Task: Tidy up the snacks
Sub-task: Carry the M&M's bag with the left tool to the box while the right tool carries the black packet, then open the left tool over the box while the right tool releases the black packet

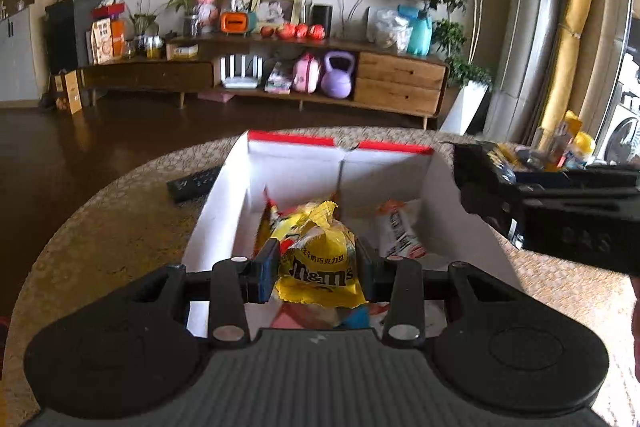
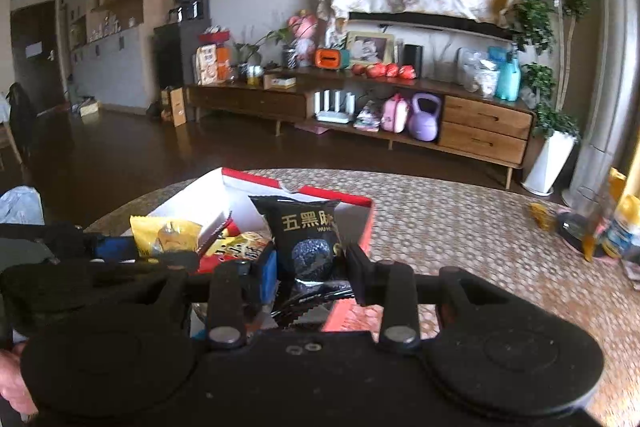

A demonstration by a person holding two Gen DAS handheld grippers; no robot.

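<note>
My left gripper (image 1: 318, 273) is shut on a yellow M&M's packet (image 1: 320, 267), held over the white-walled, red-rimmed box (image 1: 224, 203). Inside the box lie a yellow-red packet (image 1: 276, 217) and a white-orange packet (image 1: 400, 231). My right gripper (image 2: 310, 269) is shut on a black snack packet (image 2: 308, 239) with gold characters, just above the same box (image 2: 360, 227) near its right wall. In the right wrist view the left gripper (image 2: 120, 251) shows at the left with its yellow packet (image 2: 160, 233). The right gripper's body (image 1: 560, 203) crosses the left wrist view's right side.
The box stands on a round table with a woven mat (image 2: 460, 227). A dark remote (image 1: 192, 183) lies left of the box. Bottles and packets (image 2: 612, 231) crowd the table's right edge. Far behind, a wooden TV cabinet (image 1: 400, 83) lines the wall.
</note>
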